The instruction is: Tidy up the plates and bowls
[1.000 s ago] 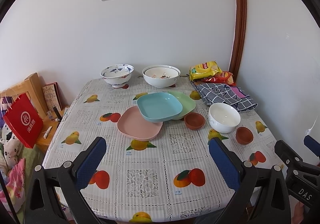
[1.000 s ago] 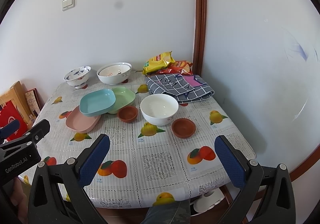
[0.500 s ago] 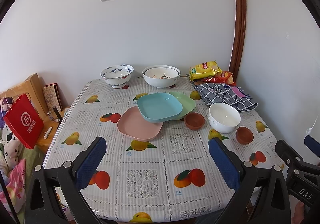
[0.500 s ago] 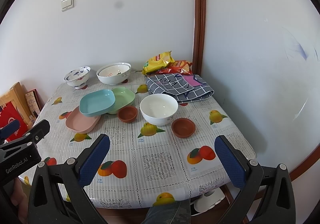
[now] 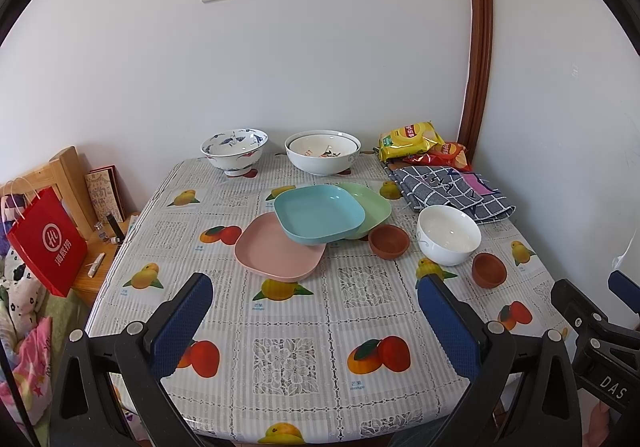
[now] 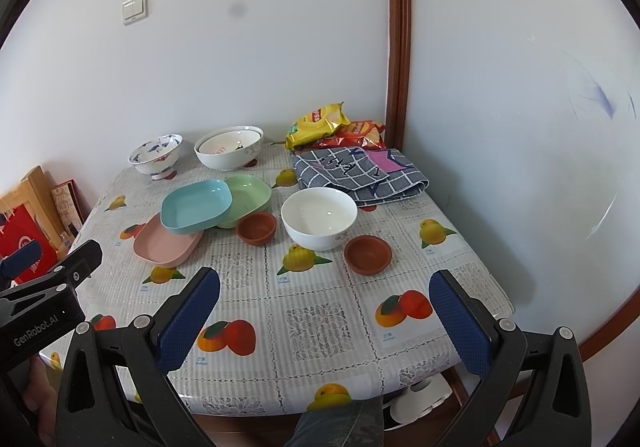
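Nothing is being gripped yet: the left gripper [image 5: 312, 321] and right gripper [image 6: 326, 315] are being held wide open and empty above the near table [image 5: 304, 335] edge, while the overlapping plates [image 5: 320, 219] and scattered bowls [image 6: 319, 218] mid-table are probably being sized up for a first reach forward.

You can read "GenRobot.AI" on your left tool [image 6: 42, 321], "DAS" on your right tool [image 5: 612, 387], and "mango" printed on the worktop's tablecloth [image 5: 356, 387].

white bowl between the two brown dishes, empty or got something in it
Empty: the white bowl stands upright and its bare, glossy inside shows in both views.
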{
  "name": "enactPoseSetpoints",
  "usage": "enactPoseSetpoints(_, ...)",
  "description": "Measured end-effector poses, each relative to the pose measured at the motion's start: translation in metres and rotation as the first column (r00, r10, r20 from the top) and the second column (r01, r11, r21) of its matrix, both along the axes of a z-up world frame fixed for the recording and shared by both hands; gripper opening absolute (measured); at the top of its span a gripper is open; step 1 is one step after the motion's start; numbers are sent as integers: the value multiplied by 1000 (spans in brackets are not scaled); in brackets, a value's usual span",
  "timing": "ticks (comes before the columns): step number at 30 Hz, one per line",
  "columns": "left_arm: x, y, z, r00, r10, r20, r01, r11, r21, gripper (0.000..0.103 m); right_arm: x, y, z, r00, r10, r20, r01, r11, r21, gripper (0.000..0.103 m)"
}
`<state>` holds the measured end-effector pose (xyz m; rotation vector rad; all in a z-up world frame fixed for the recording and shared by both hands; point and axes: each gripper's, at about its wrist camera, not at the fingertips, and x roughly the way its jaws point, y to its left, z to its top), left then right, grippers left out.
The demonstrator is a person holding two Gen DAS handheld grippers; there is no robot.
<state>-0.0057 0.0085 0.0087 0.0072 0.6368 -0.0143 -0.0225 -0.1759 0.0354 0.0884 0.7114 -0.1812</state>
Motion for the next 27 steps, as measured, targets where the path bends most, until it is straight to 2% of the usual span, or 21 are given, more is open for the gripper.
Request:
enactPoseSetpoints(15,3,-2,-1,1000,-3,1,3,1000,-2,103,1,1,1,1000,-4,5,4,1000,9,103)
enactPoseSetpoints(27,25,-4,-13,999,-25,-31,24,1000,-18,103,14,-3,-3,1000,-10,1,10,1000,28,103)
